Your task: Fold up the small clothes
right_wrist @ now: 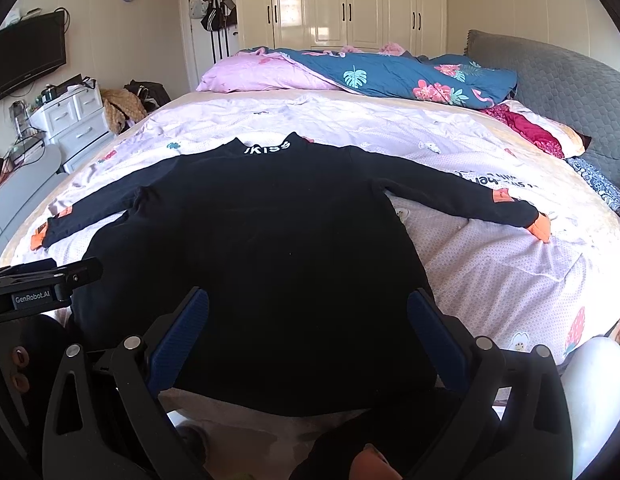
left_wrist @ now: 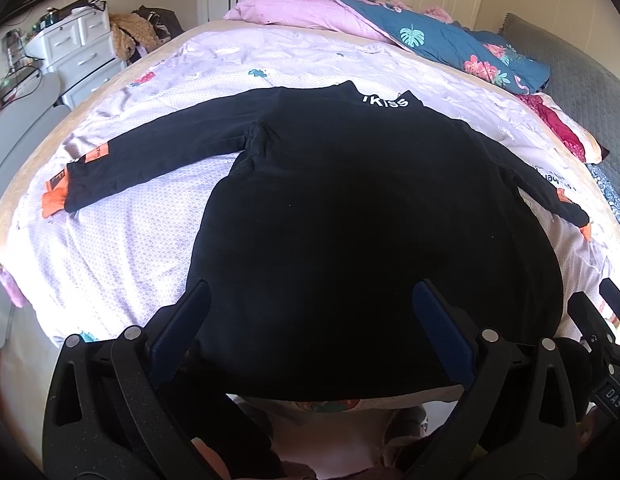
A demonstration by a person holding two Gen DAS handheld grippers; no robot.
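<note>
A small black long-sleeved top (left_wrist: 350,208) lies flat on the bed, collar with white lettering at the far end, both sleeves spread out sideways with orange cuffs (left_wrist: 54,196). It also shows in the right wrist view (right_wrist: 262,248). My left gripper (left_wrist: 312,304) is open, its blue-padded fingers (left_wrist: 182,328) spread over the hem near the bed's front edge. My right gripper (right_wrist: 308,308) is open too, hovering over the hem beside it. Neither holds cloth. The right gripper's body shows at the left view's right edge (left_wrist: 602,320).
The bed has a pale lilac patterned sheet (right_wrist: 490,272). A pink and blue floral quilt (right_wrist: 390,76) is heaped at the far side, with a grey headboard (right_wrist: 550,80) on the right. White drawers (right_wrist: 70,120) and a wall TV (right_wrist: 26,56) stand on the left.
</note>
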